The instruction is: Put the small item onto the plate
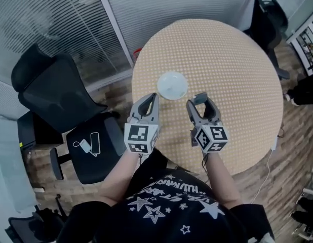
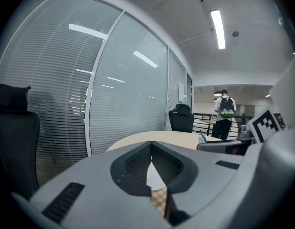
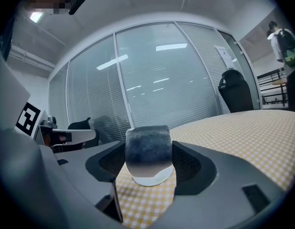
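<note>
The right gripper (image 1: 201, 103) is holding the small item (image 3: 147, 149), a dark, rounded block, pinched across its two sides between the fingers (image 3: 197, 168) and hanging clear of the worktop (image 1: 232, 65). The white plate (image 1: 171, 85) is sitting near the worktop's near edge, just beyond and left of the item. The item is looking light and matte, perhaps slightly soft, so a mid-height side grip should be suiting it. The left gripper (image 1: 154, 97) is hovering beside the plate, its fingers (image 2: 133, 166) meeting at the tips on nothing.
</note>
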`<state>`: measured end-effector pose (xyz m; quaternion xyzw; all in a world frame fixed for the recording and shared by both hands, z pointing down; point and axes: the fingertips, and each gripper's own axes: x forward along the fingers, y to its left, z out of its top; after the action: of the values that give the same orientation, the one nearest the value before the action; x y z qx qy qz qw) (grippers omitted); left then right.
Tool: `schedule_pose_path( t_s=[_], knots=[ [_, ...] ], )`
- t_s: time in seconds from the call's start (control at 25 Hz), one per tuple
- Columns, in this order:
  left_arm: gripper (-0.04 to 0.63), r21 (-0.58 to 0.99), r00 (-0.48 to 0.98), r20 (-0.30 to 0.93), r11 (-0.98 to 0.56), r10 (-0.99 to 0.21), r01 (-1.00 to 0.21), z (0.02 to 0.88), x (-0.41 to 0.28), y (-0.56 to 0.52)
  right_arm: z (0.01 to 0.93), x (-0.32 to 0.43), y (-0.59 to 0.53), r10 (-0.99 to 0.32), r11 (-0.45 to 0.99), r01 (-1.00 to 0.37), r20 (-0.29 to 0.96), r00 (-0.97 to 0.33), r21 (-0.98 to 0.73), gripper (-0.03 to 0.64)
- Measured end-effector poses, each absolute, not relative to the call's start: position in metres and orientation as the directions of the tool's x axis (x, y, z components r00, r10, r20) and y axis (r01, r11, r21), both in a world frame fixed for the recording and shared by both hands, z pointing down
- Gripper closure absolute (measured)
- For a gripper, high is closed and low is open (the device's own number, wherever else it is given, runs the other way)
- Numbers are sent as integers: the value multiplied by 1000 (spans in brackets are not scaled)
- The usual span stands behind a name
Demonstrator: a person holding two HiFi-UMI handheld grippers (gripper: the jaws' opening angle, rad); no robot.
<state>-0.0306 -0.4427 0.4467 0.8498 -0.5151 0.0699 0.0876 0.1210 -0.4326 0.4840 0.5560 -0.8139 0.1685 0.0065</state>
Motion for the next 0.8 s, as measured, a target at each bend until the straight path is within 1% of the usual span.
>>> schedule_pose_path(
  t_s=[0.16, 0.44, 0.8],
  knots=[
    [589, 78, 466, 265, -463, -844, -883, 472, -45, -461, 504, 99, -459, -884, 336, -909, 251, -394, -246, 320],
    [589, 71, 495, 322, -501, -807, -862, 499, -52, -487, 531, 73, -498, -841, 388, -906, 338, -423, -168, 319],
    [589, 88, 504, 364, -509, -784, -856, 524, -63, -510, 585, 56, -525, -719, 448, -887, 545, -432, -113, 319]
  ],
)
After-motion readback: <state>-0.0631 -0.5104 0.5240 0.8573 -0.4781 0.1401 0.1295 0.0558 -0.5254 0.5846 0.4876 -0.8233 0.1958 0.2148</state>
